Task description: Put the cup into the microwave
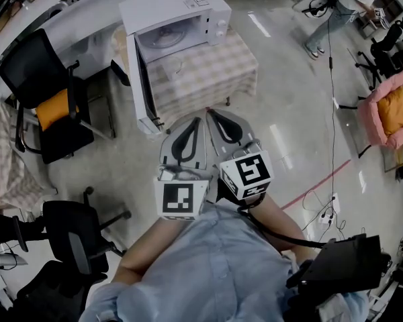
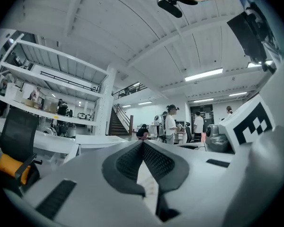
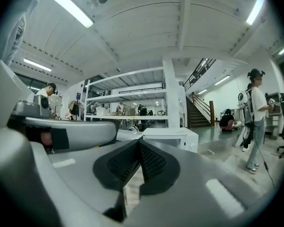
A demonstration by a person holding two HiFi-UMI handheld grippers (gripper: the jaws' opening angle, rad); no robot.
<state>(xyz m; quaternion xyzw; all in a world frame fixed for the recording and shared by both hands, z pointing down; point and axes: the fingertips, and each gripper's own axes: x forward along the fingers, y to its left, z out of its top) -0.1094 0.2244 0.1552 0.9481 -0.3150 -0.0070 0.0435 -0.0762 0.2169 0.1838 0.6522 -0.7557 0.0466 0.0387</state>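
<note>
Glossy grey floor (image 1: 289,113) lies beneath the two grippers, which are held side by side. The left gripper (image 1: 197,121) has its jaws pressed together with nothing between them. The right gripper (image 1: 211,113) is likewise closed and empty. Just ahead of their tips stands a table (image 1: 208,72) with a checked cloth. It bears the microwave (image 1: 181,9), whose door (image 1: 140,79) is swung wide. Whether the cup sits in the cavity cannot be told. A black chair (image 1: 27,66) stands left of the table.

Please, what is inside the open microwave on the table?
Only the round turntable plate shows inside the microwave, and nothing visible stands on it. The back of the cavity is covered by the microwave's top.
</note>
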